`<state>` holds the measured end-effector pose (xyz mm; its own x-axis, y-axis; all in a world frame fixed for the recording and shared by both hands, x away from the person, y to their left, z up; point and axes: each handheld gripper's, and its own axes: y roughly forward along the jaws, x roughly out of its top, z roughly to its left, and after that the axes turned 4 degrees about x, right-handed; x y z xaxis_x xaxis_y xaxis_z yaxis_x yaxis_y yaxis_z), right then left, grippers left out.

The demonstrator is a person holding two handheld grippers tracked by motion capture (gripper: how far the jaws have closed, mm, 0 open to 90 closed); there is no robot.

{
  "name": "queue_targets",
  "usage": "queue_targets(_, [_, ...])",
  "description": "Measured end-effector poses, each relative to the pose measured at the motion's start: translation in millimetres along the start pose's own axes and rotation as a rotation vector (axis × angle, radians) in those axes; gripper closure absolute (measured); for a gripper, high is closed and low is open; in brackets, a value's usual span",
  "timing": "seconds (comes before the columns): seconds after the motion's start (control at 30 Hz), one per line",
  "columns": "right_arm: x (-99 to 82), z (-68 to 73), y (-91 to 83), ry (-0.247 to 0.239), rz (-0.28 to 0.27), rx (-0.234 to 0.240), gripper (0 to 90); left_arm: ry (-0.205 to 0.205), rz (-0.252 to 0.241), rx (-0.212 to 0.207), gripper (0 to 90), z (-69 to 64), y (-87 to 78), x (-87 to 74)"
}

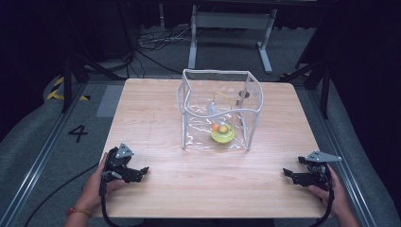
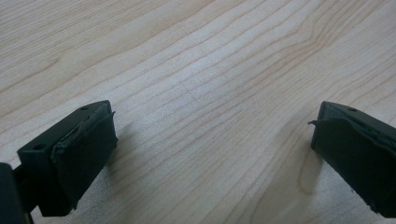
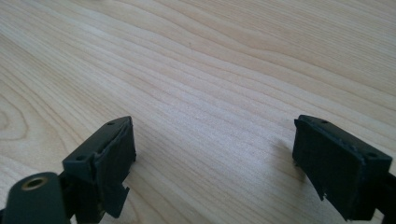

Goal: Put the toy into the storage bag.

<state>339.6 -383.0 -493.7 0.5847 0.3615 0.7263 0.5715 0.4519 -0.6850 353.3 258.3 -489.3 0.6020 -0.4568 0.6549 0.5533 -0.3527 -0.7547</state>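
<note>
On the table (image 1: 156, 118), near edge: 2 grippers rest low, 1 at each front corner, both aimed inward across the wood.

Left gripper (image 1: 137, 172): jaws apart, nothing between them; in the left gripper view (image 2: 210, 154) bare wood grain lies between the 2 black pads.

Right gripper (image 1: 291, 174): jaws apart as well, wide, with nothing in the gap; the right gripper view (image 3: 215, 163) shows bare table between the pads.

Thing in hand: a clear plastic bag (image 1: 217, 109) with a white-edged rim, standing open-topped near the middle of the table, ahead of both sets of jaws and well apart from them.

Inside it: a yellow-green bowl (image 1: 222, 135) on the bag's floor, holding what looks like an orange ball (image 1: 215, 127), though through the film I can't be sure.

Which way from the jaws: the bag lies forward and to the right of the left jaws, forward and to the left of the right jaws.

Nearer hand: the bag sits slightly right of centre, so I judge the right gripper a little closer.

Long axis: the bag is roughly boxy; its mouth faces up, so a reach would likely come from above.
</note>
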Motion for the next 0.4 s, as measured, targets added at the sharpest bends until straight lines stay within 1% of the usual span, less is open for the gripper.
queue_targets(0.17, [0.0,0.1,0.2,0.003,0.001,-0.004,12.1,-0.001,0.000,0.001,0.3,-0.1,0.0,0.0])
queue_targets(0.2, [0.0,0.0,0.3,0.004,0.001,-0.005,11.8,-0.006,0.001,0.001,0.3,-0.4,0.0,-0.1])
queue_targets(0.27, [0.1,0.0,0.4,0.006,0.003,-0.006,11.5,0.001,0.001,0.003,0.3,0.0,-0.1,0.1])
queue_targets(0.37, [0.1,0.0,0.4,0.008,0.003,-0.007,11.4,0.001,0.001,0.005,0.3,0.0,-0.1,0.1])
queue_targets(0.4, [0.1,0.0,0.4,0.008,0.003,-0.008,11.3,-0.005,-0.001,0.002,0.3,-0.4,0.1,0.0])
